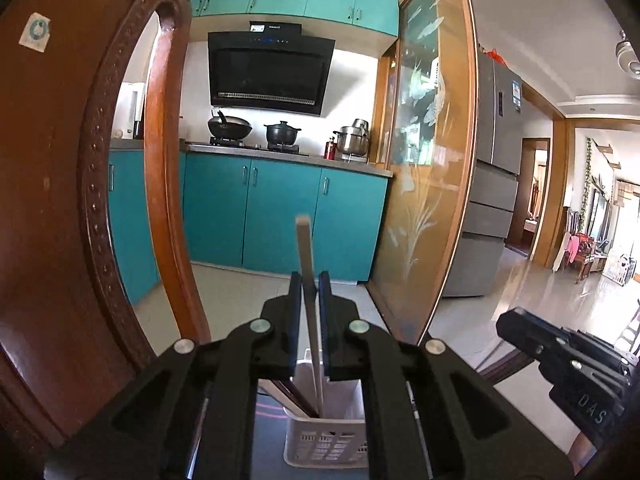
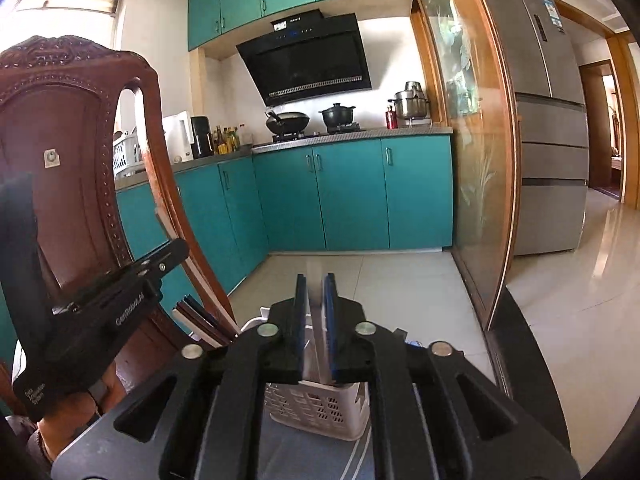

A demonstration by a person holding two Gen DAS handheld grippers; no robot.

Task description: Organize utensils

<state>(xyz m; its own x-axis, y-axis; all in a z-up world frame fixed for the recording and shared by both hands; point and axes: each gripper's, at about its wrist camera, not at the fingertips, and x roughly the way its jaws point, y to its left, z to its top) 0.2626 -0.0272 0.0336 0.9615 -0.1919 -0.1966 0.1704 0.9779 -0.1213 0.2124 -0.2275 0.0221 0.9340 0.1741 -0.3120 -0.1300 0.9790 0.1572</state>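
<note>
The left gripper [image 1: 310,280] pinches 1 pale chopstick [image 1: 308,280], which stands nearly straight up with its low end in the white basket [image 1: 320,444] below. The right gripper [image 2: 315,284] is above that same basket [image 2: 320,408]. Something pale and blurry sits between its blue pads [image 2: 329,320], but I cannot tell if they squeeze it. A brown chair [image 2: 68,140] stands just beside the basket

Our left gripper [image 1: 310,280] jaws nearly closed, pointing slightly down; right gripper [image 2: 315,280] jaws slightly parted, same tilt.
</note>
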